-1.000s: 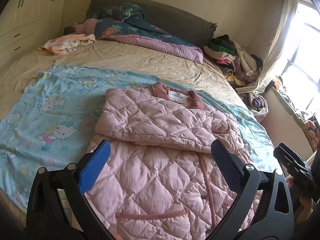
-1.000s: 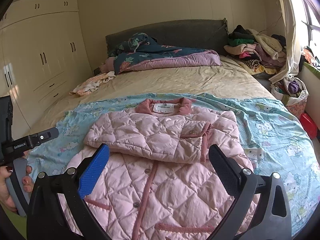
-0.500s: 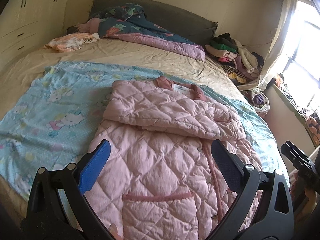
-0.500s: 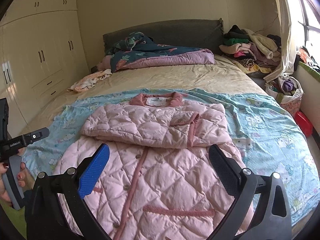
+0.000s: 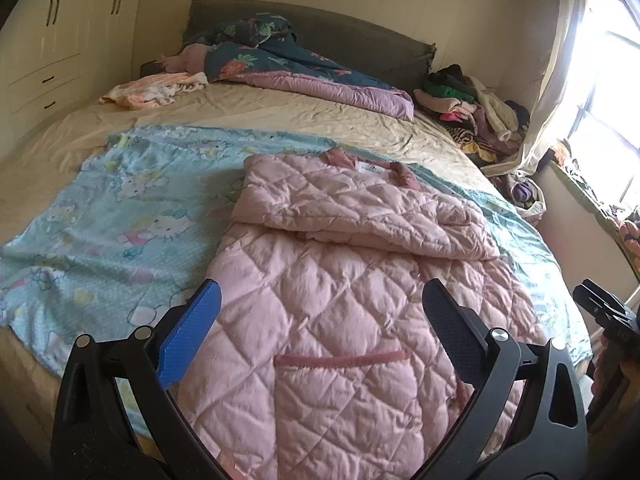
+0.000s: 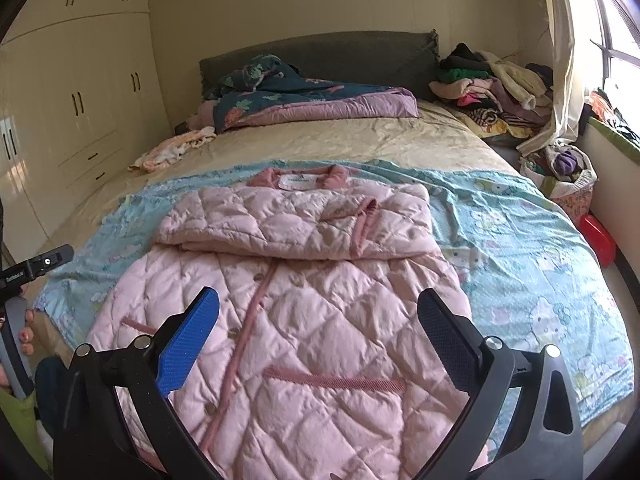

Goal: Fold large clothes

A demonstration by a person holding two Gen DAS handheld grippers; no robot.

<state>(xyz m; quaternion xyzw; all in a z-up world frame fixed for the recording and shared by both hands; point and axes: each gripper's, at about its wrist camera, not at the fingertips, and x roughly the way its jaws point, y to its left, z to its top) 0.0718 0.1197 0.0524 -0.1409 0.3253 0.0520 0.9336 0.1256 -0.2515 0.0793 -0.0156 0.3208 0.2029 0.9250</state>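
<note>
A pink quilted coat [image 5: 340,312] lies front up on a light blue cartoon blanket [image 5: 120,216] on the bed, collar away from me. Both sleeves are folded across its chest [image 6: 296,224]. My left gripper [image 5: 320,308] is open and empty, above the coat's lower left part near a pocket. My right gripper [image 6: 320,312] is open and empty, above the coat's lower middle, near the button strip [image 6: 248,320]. The left gripper's body also shows at the left edge of the right wrist view [image 6: 24,276], held in a hand.
A dark floral duvet [image 6: 304,96] lies by the grey headboard. A heap of clothes [image 6: 492,88] is at the bed's far right corner. A small peach garment [image 5: 152,88] lies far left. Wardrobes [image 6: 72,100] stand left; a window, basket [image 6: 568,176] and red object [image 6: 598,234] are right.
Both grippers have pulled back toward the foot of the bed, so more of the coat's lower half shows. The coat has not moved. Both grippers stay open.
</note>
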